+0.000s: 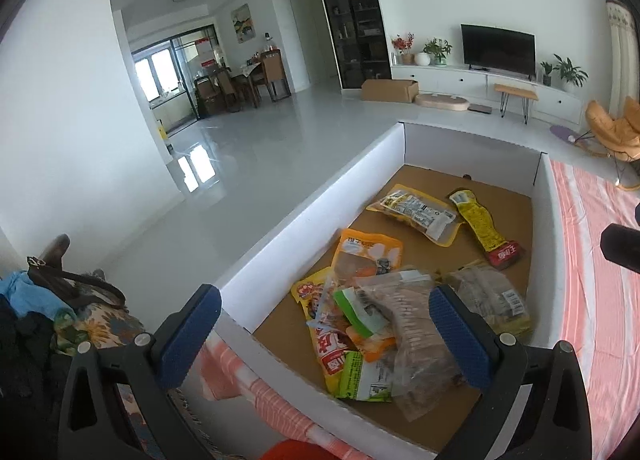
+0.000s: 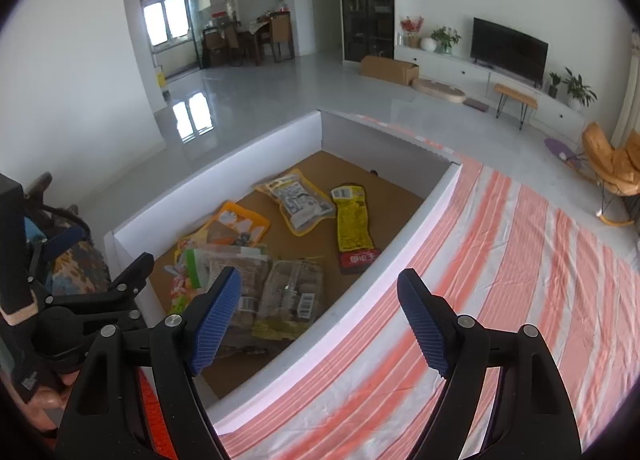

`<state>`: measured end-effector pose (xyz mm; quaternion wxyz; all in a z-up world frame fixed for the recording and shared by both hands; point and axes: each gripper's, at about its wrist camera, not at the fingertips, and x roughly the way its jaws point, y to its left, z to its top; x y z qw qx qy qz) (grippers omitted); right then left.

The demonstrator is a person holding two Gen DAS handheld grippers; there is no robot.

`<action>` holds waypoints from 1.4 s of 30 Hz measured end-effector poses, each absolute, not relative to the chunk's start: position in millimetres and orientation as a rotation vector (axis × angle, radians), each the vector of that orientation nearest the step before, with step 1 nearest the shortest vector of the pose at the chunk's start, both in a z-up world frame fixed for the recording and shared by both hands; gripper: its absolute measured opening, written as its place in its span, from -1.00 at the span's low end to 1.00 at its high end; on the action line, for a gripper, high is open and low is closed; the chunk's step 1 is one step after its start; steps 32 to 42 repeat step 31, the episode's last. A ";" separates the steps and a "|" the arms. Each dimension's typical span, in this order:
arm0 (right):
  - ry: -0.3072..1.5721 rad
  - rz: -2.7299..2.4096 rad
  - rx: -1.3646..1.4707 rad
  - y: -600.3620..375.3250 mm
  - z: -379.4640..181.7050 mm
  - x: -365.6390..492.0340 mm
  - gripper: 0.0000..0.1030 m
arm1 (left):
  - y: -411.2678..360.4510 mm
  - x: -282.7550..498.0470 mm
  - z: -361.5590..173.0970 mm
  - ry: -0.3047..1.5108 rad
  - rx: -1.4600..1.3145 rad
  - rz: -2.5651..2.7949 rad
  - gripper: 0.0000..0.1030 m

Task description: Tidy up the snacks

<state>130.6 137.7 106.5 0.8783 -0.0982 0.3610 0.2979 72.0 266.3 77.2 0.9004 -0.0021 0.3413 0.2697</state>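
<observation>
Nearest the cameras, both tools are empty: left hand-held gripper (image 1: 324,334) has its jaws spread wide above the near end of the box (image 1: 308,196), right hand-held gripper (image 2: 320,324) is spread too, straddling the box's right wall over the striped cloth (image 2: 520,260). Snacks all lie inside the white-walled, brown-floored box. Near end: overlapping pile with a red-yellow packet (image 1: 320,324), a green-white packet (image 1: 360,376), a clear bag of brown pieces (image 1: 408,324) and a second clear bag (image 1: 492,296) just right of it. Mid: orange pouch (image 1: 368,256), touching the pile. Far: yellow-edged clear pouch (image 1: 416,212) beside a long yellow packet with red end (image 1: 484,226). Beyond: grey floor, TV (image 1: 498,46), cardboard carton (image 1: 388,90).
</observation>
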 end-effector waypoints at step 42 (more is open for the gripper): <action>0.788 0.621 -0.239 154.7 95.4 125.0 0.61 | 280.7 59.5 77.8 0.705 -0.081 0.495 0.99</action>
